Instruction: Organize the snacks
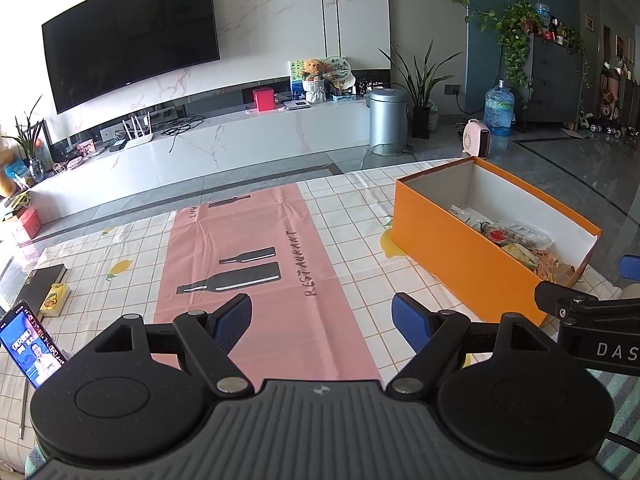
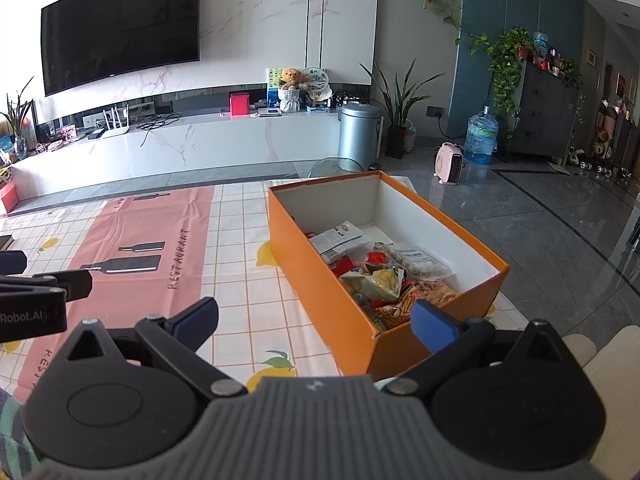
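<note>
Table [image 1: 352, 216]: covered by a white checked cloth with lemon prints; a pink mat [image 1: 256, 264] printed with black bottles and the word RESTAURANT lies down its middle.

Orange box [image 2: 320, 264]: open-topped, white inside, standing on the cloth to the right of the pink mat, with its long side running away from the cameras.

Snacks [image 2: 384, 276]: a loose heap of packets inside the orange box, filling its near half; a white packet and a clear bag of pale round pieces lie toward the middle, red, green and yellow wrappers nearer the front corner.

Right gripper [image 2: 316, 322]: blue-padded fingers spread wide, holding nothing; the near corner of the orange box sits between the fingers, and the right finger [image 2: 434, 326] overlaps the box's near end in view, just in front of the snacks.

Left gripper [image 1: 322, 322]: fingers spread wide and holding nothing, above the near end of the pink mat; the orange box and its snacks lie off to the right, apart from both fingers.

Phone [image 1: 30, 344]: propped at the left edge of the table with its screen lit.

Yellow packet [image 1: 54, 300]: small, lying on the cloth beside a dark book [image 1: 44, 284], just beyond the phone.
</note>
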